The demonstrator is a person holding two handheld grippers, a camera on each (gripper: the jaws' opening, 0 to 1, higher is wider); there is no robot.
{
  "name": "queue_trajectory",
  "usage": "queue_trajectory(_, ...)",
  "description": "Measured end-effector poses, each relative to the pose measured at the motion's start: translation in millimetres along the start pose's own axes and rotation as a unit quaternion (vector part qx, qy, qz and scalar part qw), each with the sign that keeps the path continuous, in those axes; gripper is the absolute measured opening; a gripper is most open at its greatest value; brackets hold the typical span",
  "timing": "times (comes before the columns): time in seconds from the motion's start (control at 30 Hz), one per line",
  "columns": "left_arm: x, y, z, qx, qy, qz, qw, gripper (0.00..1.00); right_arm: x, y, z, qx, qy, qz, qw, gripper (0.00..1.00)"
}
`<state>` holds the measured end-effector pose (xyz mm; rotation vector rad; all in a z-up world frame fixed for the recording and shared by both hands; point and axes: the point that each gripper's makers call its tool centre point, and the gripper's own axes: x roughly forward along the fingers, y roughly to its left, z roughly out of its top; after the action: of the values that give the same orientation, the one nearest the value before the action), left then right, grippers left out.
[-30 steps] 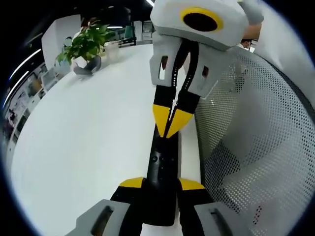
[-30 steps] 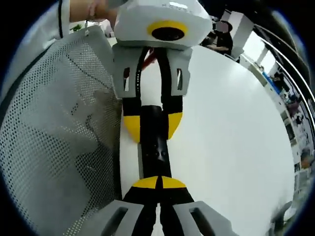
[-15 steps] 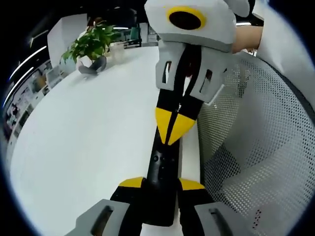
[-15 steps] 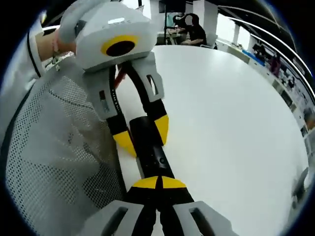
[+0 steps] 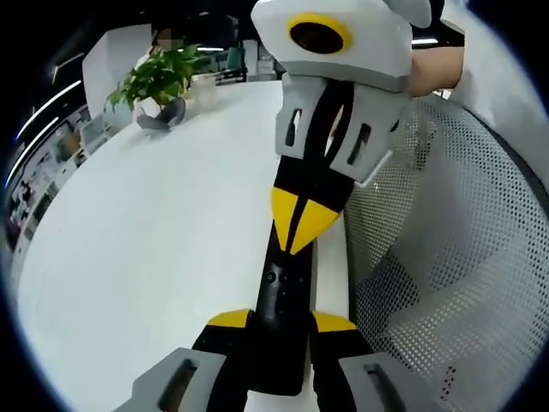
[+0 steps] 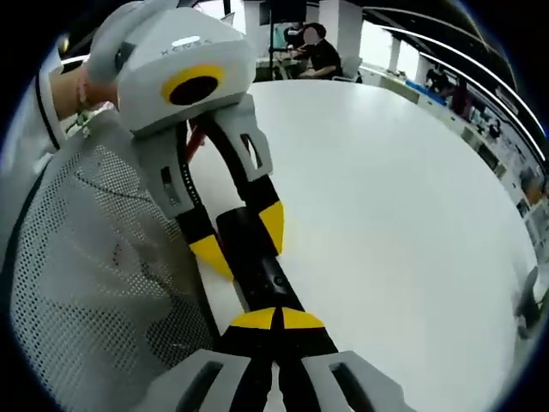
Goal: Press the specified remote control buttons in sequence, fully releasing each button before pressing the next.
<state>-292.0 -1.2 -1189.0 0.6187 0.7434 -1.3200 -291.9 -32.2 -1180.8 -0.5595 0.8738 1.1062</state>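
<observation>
A slim black remote (image 5: 279,287) hovers over the white table (image 5: 154,240), held at its near end by my left gripper (image 5: 281,321), whose yellow-tipped jaws are shut on its two sides. My right gripper (image 5: 300,221) comes down from the top of the left gripper view, shut, its joined yellow tips resting on the remote's upper face. In the right gripper view, the right gripper (image 6: 276,319) sits shut against the remote (image 6: 262,273). Beyond it, the left gripper (image 6: 242,240) clamps the remote's far end. The buttons under the tips are hidden.
A grey mesh chair back (image 5: 446,257) stands close beside the table edge, also seen as mesh (image 6: 94,283). A potted plant (image 5: 159,81) sits at the table's far end. A hand (image 5: 433,73) holds the right gripper. People sit at the far side (image 6: 317,51).
The right gripper's camera has swung, so the left gripper and remote now look tilted in its view. In the left gripper view, the right gripper's shut tips have stayed on the remote.
</observation>
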Motion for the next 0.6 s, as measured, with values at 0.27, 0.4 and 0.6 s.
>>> queue_trajectory(0.27, -0.3, -0.3, 0.0, -0.004, -0.006, 0.002, 1.0000, 0.25, 2.5, 6.3, 7.9, -0.027, -0.011, 0.016, 0.9994, 0.00)
queue_trajectory(0.4, -0.4, -0.2, 0.2, -0.007, -0.009, 0.004, 0.9999, 0.25, 3.5, 4.6, 7.3, -0.038, -0.003, 0.017, 0.9991, 0.00)
queue_trajectory(0.6, -0.3, 0.1, 0.1, -0.002, -0.004, 0.002, 1.0000, 0.25, 4.9, 1.9, 7.8, -0.030, 0.002, 0.017, 0.9994, 0.00)
